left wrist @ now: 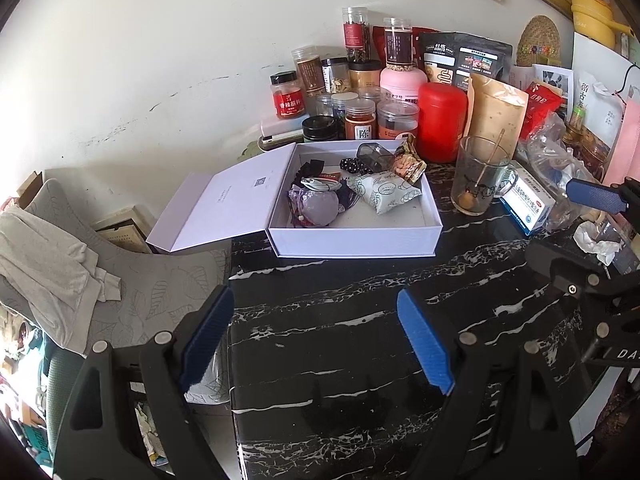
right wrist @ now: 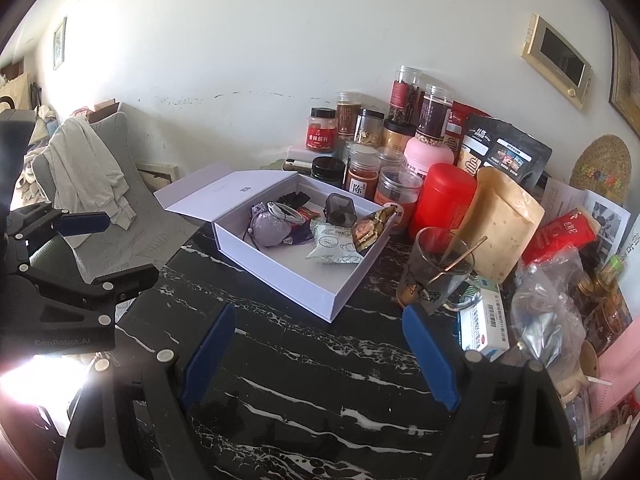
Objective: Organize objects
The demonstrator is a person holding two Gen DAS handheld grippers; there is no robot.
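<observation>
An open white box [left wrist: 352, 242] [right wrist: 280, 272] sits on the black marble table [left wrist: 360, 320], its lid [left wrist: 224, 204] folded out to the left. Inside lie a purple pouch [left wrist: 318, 208] [right wrist: 268, 228], a white patterned packet [left wrist: 384, 192] [right wrist: 332, 246], a gold snack pack [left wrist: 408, 166] [right wrist: 370, 230], a dark plastic container [left wrist: 374, 156] [right wrist: 340, 208] and small dark items. My left gripper [left wrist: 316, 340] is open and empty above bare table in front of the box. My right gripper [right wrist: 320, 356] is open and empty, also in front of the box.
Spice jars [left wrist: 360, 120], a red canister [left wrist: 442, 122] [right wrist: 442, 200] and bags crowd behind the box. A glass mug with a spoon [left wrist: 480, 176] [right wrist: 438, 276] and a medicine box [left wrist: 528, 204] [right wrist: 484, 324] stand to the right. A chair with grey cloth [left wrist: 60, 264] is at left.
</observation>
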